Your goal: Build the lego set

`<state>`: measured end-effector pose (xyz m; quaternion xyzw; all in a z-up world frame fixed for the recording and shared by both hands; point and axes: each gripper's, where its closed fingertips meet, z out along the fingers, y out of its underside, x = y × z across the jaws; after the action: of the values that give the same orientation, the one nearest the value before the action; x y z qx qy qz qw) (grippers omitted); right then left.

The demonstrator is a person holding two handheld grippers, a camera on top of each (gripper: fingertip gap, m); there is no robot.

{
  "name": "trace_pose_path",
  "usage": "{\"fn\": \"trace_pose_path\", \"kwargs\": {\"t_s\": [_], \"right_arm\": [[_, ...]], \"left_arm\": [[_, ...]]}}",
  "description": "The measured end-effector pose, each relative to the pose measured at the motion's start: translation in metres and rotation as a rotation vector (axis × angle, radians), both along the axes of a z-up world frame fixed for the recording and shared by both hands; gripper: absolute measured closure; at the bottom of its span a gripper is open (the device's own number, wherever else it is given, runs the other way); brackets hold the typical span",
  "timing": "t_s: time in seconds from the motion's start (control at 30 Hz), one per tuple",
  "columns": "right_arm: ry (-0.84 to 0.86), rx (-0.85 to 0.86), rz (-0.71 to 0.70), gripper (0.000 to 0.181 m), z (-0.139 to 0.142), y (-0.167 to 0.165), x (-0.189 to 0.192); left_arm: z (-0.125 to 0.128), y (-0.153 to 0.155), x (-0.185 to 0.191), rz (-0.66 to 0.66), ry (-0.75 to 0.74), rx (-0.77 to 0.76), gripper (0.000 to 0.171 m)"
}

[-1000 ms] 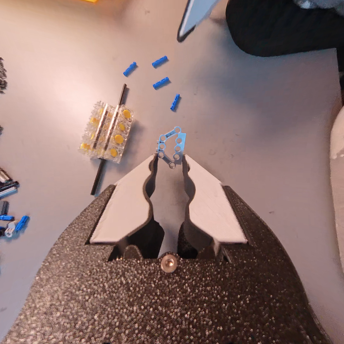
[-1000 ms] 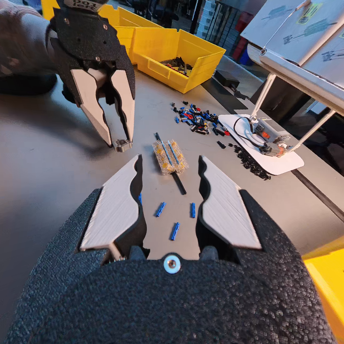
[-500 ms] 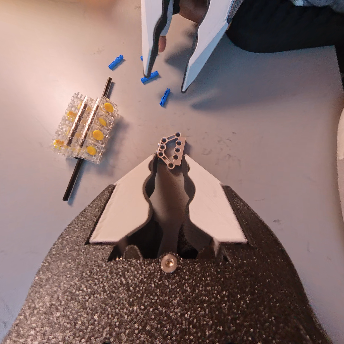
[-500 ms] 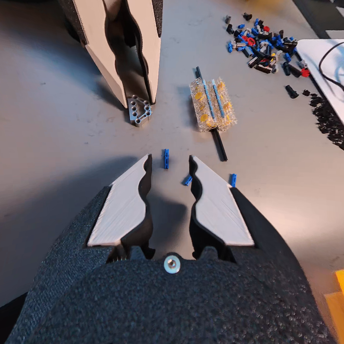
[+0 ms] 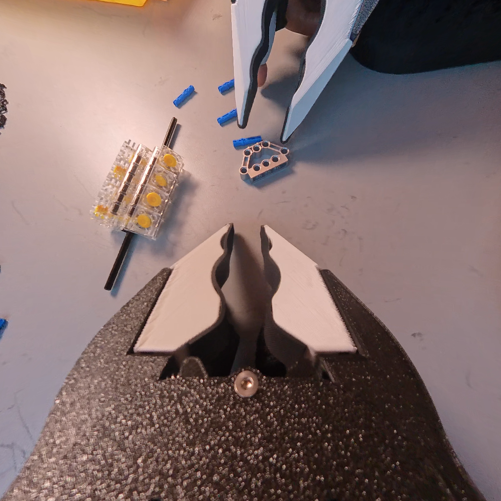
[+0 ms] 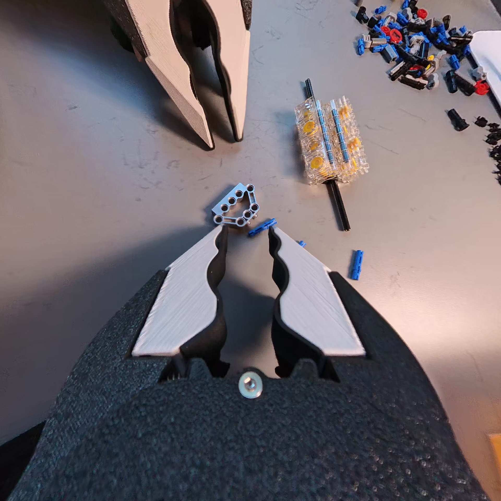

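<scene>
A grey perforated frame piece (image 5: 264,160) lies flat on the grey table, held by nothing. My left gripper (image 5: 246,225) sits a short way back from it, empty, with only a narrow gap between its jaws. My right gripper (image 6: 247,229) is open and low over the table, with its left fingertip at the frame piece (image 6: 237,208). A blue pin (image 6: 262,227) lies just inside its right fingertip. In the left wrist view the right gripper (image 5: 263,133) stands over this pin (image 5: 246,141). The left gripper (image 6: 224,143) shows at the top of the right wrist view.
A clear block with yellow discs (image 5: 141,189) on a black axle (image 5: 119,260) lies left of the frame piece. More blue pins (image 5: 184,95) are scattered near it. A pile of small black, blue and red parts (image 6: 423,46) lies far right in the right wrist view. Across from one pair of fingers to the other is roughly 8 cm.
My left gripper let go of the grey frame piece and drew back; the piece now lies on the table. My right gripper came down and forward to the piece and the blue pin.
</scene>
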<state>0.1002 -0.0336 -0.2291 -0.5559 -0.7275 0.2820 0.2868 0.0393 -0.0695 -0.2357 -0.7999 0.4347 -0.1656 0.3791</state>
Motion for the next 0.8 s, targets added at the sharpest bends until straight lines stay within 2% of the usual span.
{"fn": "trace_pose_path", "kwargs": {"t_s": [0.2, 0.33, 0.43, 0.53, 0.67, 0.73, 0.8], "right_arm": [[0.015, -0.02, 0.059, 0.153, 0.007, -0.019, -0.008], [-0.018, -0.047, 0.06, 0.142, 0.004, -0.028, -0.012], [-0.059, 0.014, 0.011, 0.15, -0.001, -0.019, -0.023], [-0.063, 0.023, 0.16, 0.163, 0.0, -0.049, -0.034], [-0.045, 0.058, 0.329, 0.165, -0.002, -0.083, -0.04], [-0.008, 0.026, 0.304, 0.162, 0.01, -0.075, -0.034], [0.041, -0.073, 0.213, 0.149, 0.029, -0.056, -0.023]], "left_arm": [[0.001, 0.0, 0.0, -0.016, -0.002, 0.009, 0.142], [0.002, 0.0, 0.001, -0.024, -0.003, 0.016, 0.14], [0.005, -0.001, 0.004, -0.044, -0.023, 0.019, 0.136], [0.01, -0.005, 0.007, -0.079, -0.056, 0.008, 0.13], [0.012, -0.023, 0.018, -0.169, -0.098, -0.029, 0.122], [0.01, -0.024, 0.023, -0.175, -0.081, -0.022, 0.122], [0.008, -0.025, 0.03, -0.171, -0.074, -0.037, 0.123]]}}
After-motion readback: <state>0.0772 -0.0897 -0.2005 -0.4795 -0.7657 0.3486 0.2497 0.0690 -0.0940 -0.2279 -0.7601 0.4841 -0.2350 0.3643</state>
